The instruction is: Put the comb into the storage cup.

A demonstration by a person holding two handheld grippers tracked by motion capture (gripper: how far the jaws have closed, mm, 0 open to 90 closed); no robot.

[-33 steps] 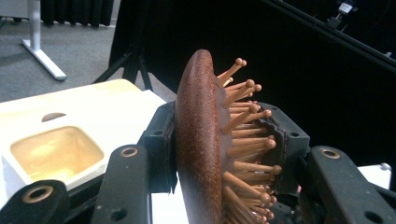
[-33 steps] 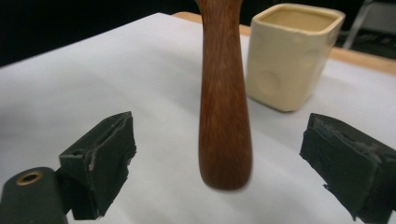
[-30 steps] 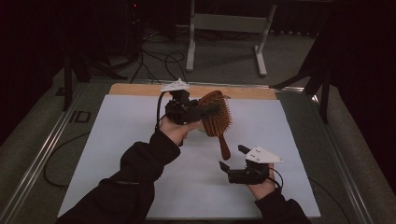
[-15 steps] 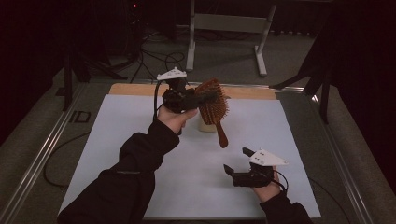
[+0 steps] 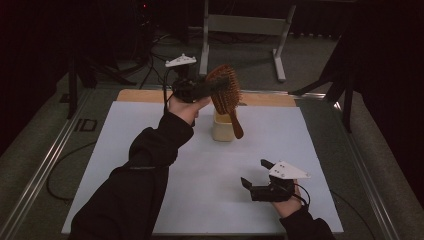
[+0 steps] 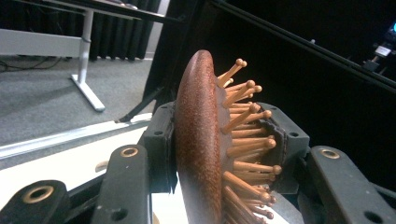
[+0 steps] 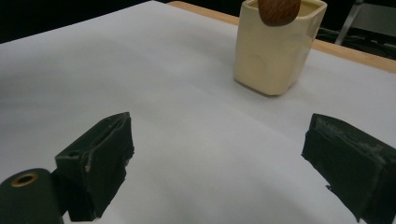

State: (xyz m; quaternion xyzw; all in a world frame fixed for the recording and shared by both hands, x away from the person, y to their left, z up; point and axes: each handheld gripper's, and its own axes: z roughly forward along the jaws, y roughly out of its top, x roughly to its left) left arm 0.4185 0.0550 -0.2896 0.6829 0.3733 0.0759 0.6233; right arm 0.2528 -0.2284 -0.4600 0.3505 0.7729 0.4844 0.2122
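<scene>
the left gripper (image 5: 200, 90) is lifting the wooden hairbrush (image 5: 225, 95) up off the white desk (image 5: 125, 150) and swinging it upright: a second ago the brush was lying lower and more level in front of the hand, and now its head is riding high over the far middle of the desk with the handle tip hanging at the mouth of the cream cup (image 5: 221, 127). that is suggesting the brush is being lined up to go handle-first into the cup. its fingers are clamping the brush head, one on the smooth back and one against the bristle pins (image 6: 243, 135). the long axis is running steeply, head up and far, handle pointing down and slightly right. the right gripper (image 5: 255, 175) is drawing back toward the near right, its fingers spread wide and holding nothing.
</scene>
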